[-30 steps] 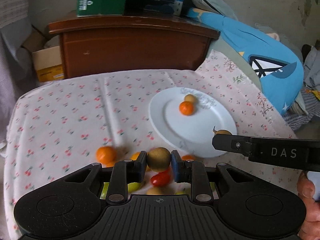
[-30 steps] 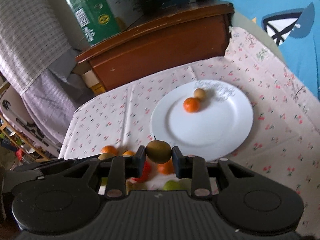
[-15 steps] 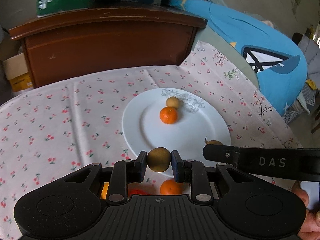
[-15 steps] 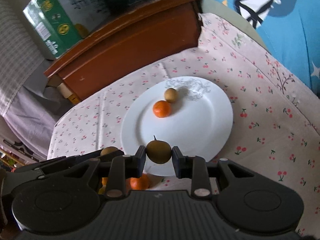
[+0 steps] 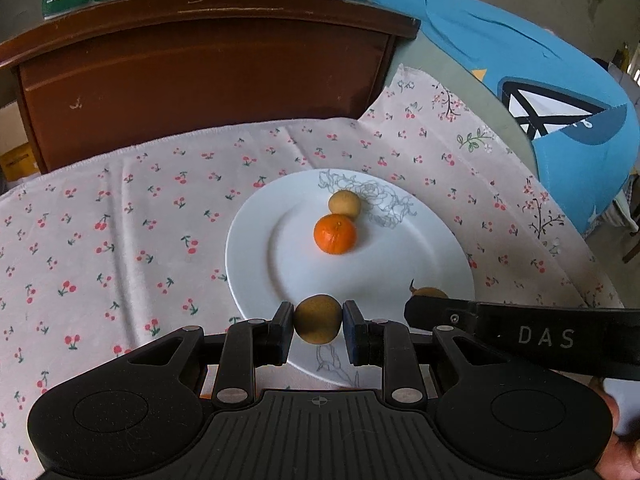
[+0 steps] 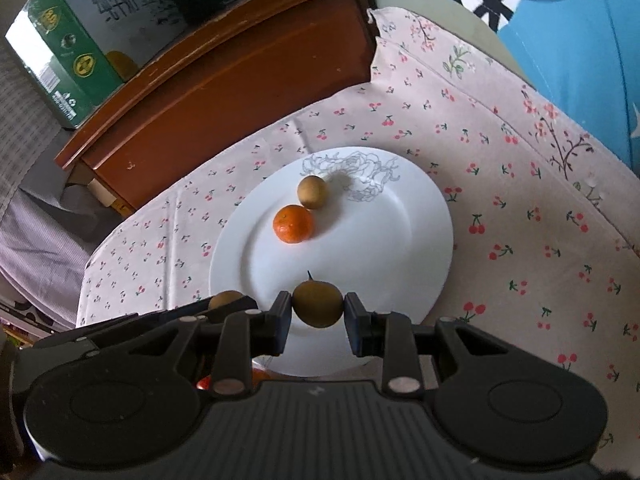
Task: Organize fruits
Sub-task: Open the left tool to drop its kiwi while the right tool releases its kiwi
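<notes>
A white plate [image 5: 432, 240] [image 6: 400, 240] lies on the cherry-print cloth and holds an orange mandarin [image 5: 334, 234] [image 6: 293, 224] and a small brown fruit [image 5: 344, 204] [image 6: 312, 191]. My left gripper [image 5: 318, 326] is shut on a brown round fruit [image 5: 318, 324] above the plate's near rim. My right gripper [image 6: 317, 311] is shut on a brown stemmed fruit [image 6: 317, 305] over the plate's near part. The right gripper's arm [image 5: 520, 336] crosses the left wrist view, its fruit [image 5: 430, 292] peeking above it. The left gripper's fruit [image 6: 225, 300] shows in the right wrist view.
A brown wooden cabinet [image 5: 200, 68] [image 6: 224, 80] stands behind the table with a green carton [image 6: 72, 52] on top. A blue garment [image 5: 540, 80] lies at the right. Red and orange fruit [image 6: 228, 380] peek from under the right gripper.
Both grippers moved forward over the plate with their fruits. The loose fruits on the cloth dropped out of the left wrist view.
</notes>
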Tool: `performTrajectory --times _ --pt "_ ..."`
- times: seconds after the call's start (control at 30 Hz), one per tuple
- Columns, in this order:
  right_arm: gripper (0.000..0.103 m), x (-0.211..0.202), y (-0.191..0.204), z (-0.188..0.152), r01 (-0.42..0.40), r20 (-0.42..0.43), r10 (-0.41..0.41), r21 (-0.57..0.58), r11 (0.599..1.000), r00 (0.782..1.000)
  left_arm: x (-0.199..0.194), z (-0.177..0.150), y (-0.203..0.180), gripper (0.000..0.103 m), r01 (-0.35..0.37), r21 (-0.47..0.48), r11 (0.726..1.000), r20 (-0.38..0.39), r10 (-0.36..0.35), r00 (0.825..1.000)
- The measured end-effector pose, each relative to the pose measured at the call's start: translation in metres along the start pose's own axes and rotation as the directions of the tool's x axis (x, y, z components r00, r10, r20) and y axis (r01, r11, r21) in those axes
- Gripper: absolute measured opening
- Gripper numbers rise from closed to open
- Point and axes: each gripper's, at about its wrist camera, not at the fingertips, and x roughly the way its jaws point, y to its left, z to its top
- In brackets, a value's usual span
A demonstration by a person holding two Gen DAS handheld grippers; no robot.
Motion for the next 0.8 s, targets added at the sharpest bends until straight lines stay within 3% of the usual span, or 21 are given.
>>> performTrajectory --times 0.13,0.23,0.3,0.4,0.8 --pt "0.031 0.001 -0.001 0.0 0.011 0.008 -0.011 0.002 1.0 1.0 -0.001 0.002 0.001 0.032 -0.012 -0.006 1.0 0.01 0.012 1.0" --pt "0.031 0.0 -0.004 0.002 0.002 0.016 -0.002 0.019 1.0 1.0 -0.007 0.004 0.003 0.045 -0.028 -0.019 0.999 0.027 0.029 0.999" --pt "0.031 -0.002 -0.004 0.003 -0.003 0.025 0.003 0.024 1.0 1.0 -0.012 0.006 0.005 0.061 -0.058 -0.032 0.998 0.032 0.059 0.998" --pt "0.031 -0.006 -0.005 0.004 -0.018 0.033 0.016 0.033 0.999 0.999 -0.021 0.008 0.01 0.073 -0.066 -0.063 0.996 0.051 0.07 0.996" --pt "0.033 -0.018 0.006 -0.007 -0.056 0.017 0.057 -0.053 0.997 0.998 -0.042 -0.006 0.012 0.08 -0.081 -0.074 0.994 -0.003 0.081 0.997"
